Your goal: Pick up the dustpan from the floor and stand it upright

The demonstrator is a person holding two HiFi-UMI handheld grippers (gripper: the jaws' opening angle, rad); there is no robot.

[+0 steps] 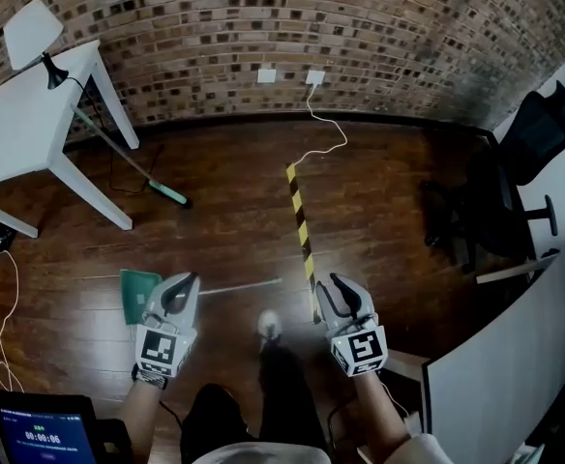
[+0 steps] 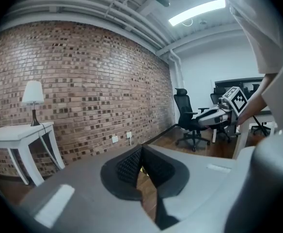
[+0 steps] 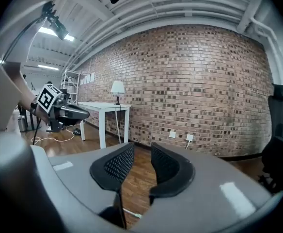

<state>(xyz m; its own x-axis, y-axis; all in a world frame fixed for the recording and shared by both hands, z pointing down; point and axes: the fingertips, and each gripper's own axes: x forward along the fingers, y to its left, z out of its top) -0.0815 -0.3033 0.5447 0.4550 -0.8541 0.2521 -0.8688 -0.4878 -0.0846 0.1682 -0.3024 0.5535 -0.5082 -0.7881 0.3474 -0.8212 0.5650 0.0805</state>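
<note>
In the head view the green dustpan (image 1: 139,294) lies flat on the dark wood floor, and its long pale handle (image 1: 244,285) stretches to the right. My left gripper (image 1: 181,284) hovers just right of the pan, over the handle's near end. In the left gripper view its pads meet at the tips with nothing between them (image 2: 141,150). My right gripper (image 1: 333,284) hangs beyond the handle's far end, close to the striped tape. Its jaws stand apart and empty in the right gripper view (image 3: 142,150), with only floor showing in the gap.
A white table (image 1: 21,124) with a lamp (image 1: 31,32) stands at the back left, and a green-headed broom (image 1: 173,196) leans by it. Yellow-black tape (image 1: 302,230) runs down the floor. A black office chair (image 1: 524,153) and a white panel (image 1: 495,356) are on the right. A tablet (image 1: 45,433) sits near left.
</note>
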